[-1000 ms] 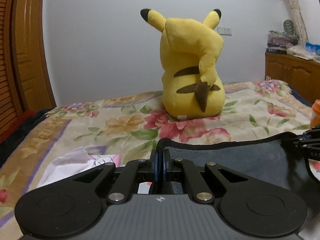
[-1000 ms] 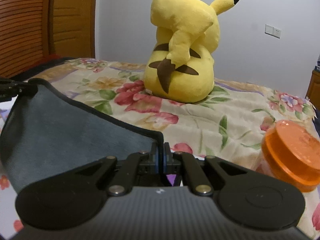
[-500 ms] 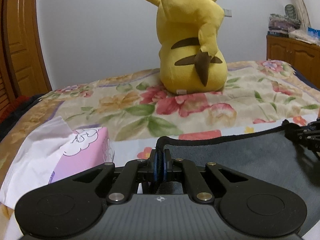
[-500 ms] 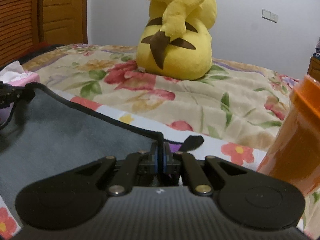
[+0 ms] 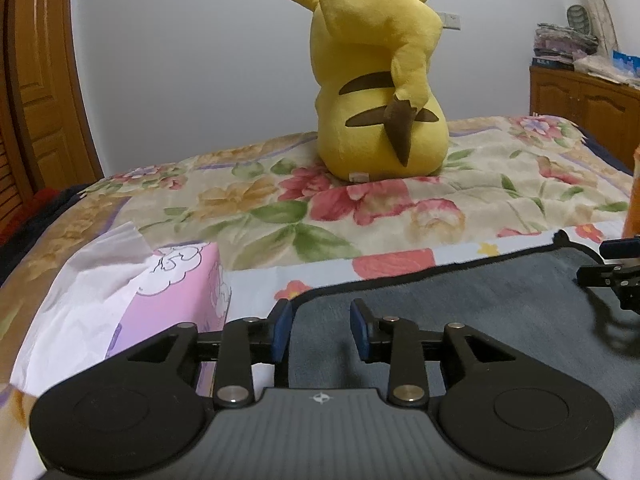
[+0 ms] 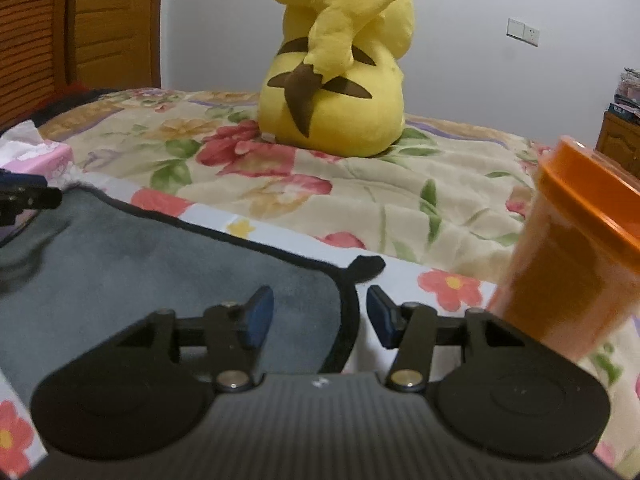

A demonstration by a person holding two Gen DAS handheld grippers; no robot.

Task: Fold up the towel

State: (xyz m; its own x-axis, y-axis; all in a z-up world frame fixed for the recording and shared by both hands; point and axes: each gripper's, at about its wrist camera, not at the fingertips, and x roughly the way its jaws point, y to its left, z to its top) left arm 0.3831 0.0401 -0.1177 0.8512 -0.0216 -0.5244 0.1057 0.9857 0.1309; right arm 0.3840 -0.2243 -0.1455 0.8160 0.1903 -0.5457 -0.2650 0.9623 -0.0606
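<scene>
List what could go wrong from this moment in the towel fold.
1. The orange container stands right beside the right gripper; a sideways move could tip it.
2. The left gripper sits next to the tissue box and might snag it.
3. Both grippers are open, so the towel corners may lie uneven.

Your towel (image 5: 460,300) reads dark grey with a black bound edge. Bedspread (image 5: 400,216): cream ground, red, orange and pink flowers, green leaves. Plush toy (image 5: 376,92): yellow, brown back stripes (ear tips black). Tissue box (image 5: 180,280): pink. Jar (image 6: 576,264): orange. Finger pads (image 5: 280,330) on your grippers: blue.
</scene>
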